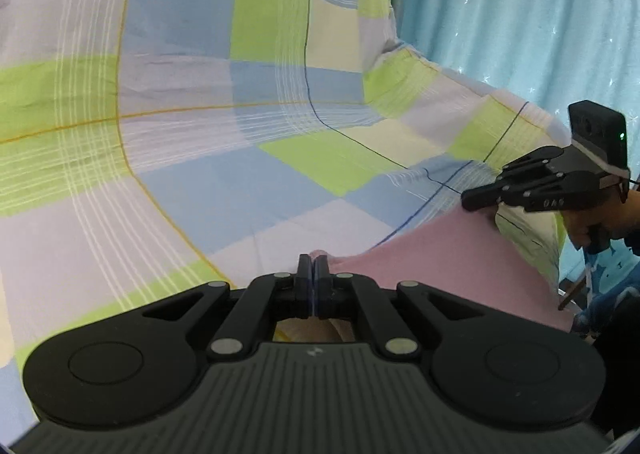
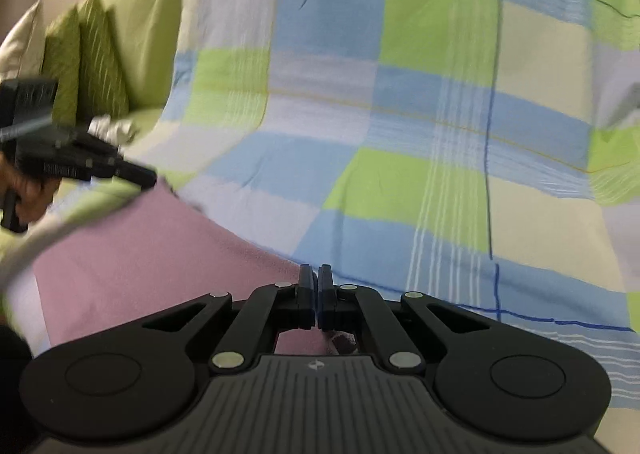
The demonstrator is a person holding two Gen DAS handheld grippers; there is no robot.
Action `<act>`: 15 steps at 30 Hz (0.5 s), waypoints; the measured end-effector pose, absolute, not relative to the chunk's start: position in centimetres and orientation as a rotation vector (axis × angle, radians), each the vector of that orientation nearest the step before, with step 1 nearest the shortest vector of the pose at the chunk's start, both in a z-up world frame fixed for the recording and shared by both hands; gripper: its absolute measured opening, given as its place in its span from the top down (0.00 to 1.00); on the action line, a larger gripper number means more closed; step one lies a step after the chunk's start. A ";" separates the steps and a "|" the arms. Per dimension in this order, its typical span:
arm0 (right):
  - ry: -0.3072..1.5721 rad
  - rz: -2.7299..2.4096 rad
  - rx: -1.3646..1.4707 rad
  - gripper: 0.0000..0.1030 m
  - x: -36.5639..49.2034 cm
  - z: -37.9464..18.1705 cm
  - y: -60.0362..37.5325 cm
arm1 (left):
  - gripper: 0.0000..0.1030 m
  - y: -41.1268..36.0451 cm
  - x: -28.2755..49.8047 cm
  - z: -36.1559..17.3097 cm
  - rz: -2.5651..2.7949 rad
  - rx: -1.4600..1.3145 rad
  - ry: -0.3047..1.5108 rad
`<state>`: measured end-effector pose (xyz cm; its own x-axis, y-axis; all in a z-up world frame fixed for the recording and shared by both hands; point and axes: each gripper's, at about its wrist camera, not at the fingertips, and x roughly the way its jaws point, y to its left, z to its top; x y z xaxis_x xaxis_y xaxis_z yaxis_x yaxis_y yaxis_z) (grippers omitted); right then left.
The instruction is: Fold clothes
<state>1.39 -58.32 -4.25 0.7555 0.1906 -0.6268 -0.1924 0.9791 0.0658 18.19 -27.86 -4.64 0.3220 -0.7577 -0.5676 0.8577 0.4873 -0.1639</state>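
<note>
A pink garment (image 1: pixel 452 266) is stretched in the air between both grippers, above a bed with a checked sheet (image 1: pixel 248 125). My left gripper (image 1: pixel 312 260) is shut on one top corner of the pink cloth. My right gripper (image 2: pixel 316 272) is shut on the other corner, with the pink garment (image 2: pixel 140 250) spreading away to its left. Each gripper shows in the other's view: the right gripper (image 1: pixel 470 201) at the far right, the left gripper (image 2: pixel 150 177) at the far left, blurred, with a hand behind it.
The bed's checked sheet (image 2: pixel 400 113) of blue, green and cream squares fills most of both views. Green pillows (image 2: pixel 92 57) lean at the bed's far left. A light blue curtain (image 1: pixel 520 13) hangs behind the bed on the right.
</note>
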 end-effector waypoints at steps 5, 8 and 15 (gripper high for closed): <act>0.742 0.194 -0.006 1.00 2.0 -5.7 -58.1 | 1.00 -28.4 18.7 -5.7 -1.028 0.199 0.717; 0.729 0.138 -0.005 0.97 1.0 -5.3 -58.7 | 0.95 -28.0 18.7 -5.0 -0.985 0.213 0.713; 0.674 0.029 0.125 0.84 -2.9 -4.0 -59.9 | 0.96 -27.1 16.0 -2.3 -1.003 0.210 0.640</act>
